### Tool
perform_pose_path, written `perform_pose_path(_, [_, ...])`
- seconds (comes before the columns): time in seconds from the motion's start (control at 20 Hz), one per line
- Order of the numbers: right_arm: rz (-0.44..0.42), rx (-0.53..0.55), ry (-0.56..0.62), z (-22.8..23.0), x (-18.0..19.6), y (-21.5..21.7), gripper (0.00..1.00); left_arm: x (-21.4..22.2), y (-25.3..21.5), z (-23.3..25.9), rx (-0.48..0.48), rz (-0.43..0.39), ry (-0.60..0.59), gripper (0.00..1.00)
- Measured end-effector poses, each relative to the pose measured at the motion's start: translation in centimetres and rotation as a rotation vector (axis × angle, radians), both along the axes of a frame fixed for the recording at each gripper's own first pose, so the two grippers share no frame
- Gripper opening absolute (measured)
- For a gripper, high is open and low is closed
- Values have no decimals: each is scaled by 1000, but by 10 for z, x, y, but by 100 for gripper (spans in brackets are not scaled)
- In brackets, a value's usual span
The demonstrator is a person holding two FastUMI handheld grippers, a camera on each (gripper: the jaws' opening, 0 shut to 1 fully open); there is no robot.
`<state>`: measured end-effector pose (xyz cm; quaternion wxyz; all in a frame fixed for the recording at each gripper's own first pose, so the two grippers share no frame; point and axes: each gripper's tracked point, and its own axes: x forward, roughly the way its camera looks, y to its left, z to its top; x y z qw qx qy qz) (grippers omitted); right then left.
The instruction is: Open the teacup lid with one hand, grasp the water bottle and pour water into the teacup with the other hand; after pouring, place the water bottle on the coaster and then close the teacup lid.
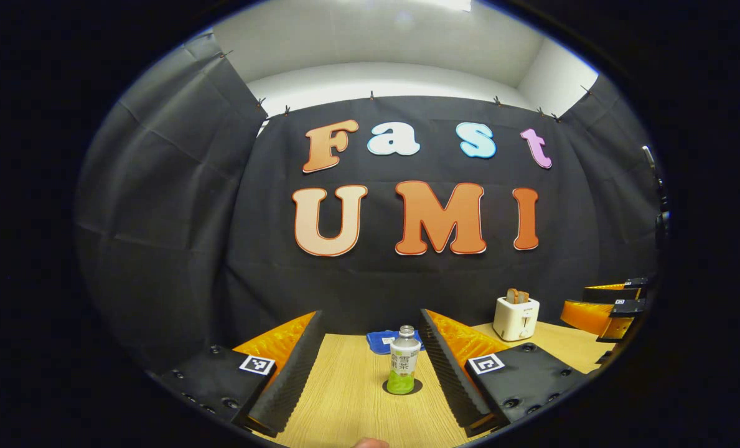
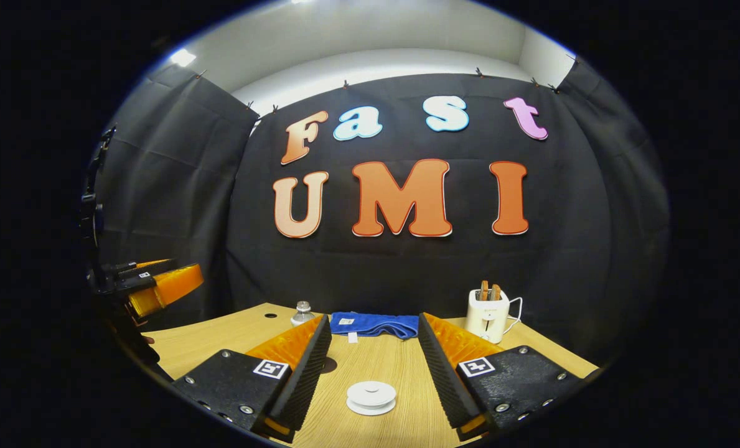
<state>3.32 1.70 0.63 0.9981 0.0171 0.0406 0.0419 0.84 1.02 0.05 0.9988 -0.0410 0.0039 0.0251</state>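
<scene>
Standing upright between the left gripper [image 1: 370,367]'s wide fingers, the water bottle [image 1: 403,361] looks light, slippery; grip mid-body. Right gripper [image 2: 373,367] spread wide over the teacup lid [image 2: 371,396].

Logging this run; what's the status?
Left tool open, lined on water bottle standing on coaster. Right tool open before lidded teacup. Nothing in the way.

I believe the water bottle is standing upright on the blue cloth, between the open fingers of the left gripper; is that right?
Not quite: the water bottle stands upright on a dark round coaster on the wooden table, not on the blue cloth, which lies behind it. The left gripper view shows this. The rest holds: the left gripper is open, with the bottle between its fingers, untouched.
</scene>
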Motion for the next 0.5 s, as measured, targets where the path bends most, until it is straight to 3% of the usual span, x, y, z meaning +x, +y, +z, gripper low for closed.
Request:
perform_pose_path(0.05, [0,1,-1,1,-1,-1,80,-3,2,4,0,2,-8,97])
perform_pose_path(0.1, [2,3,2,0,-2,0,84,-6,3,8,1,7,-16,97])
perform_pose_path(0.5, [8,-47,-8,-6,0,9,84,-4,7,7,39,28,-43,99])
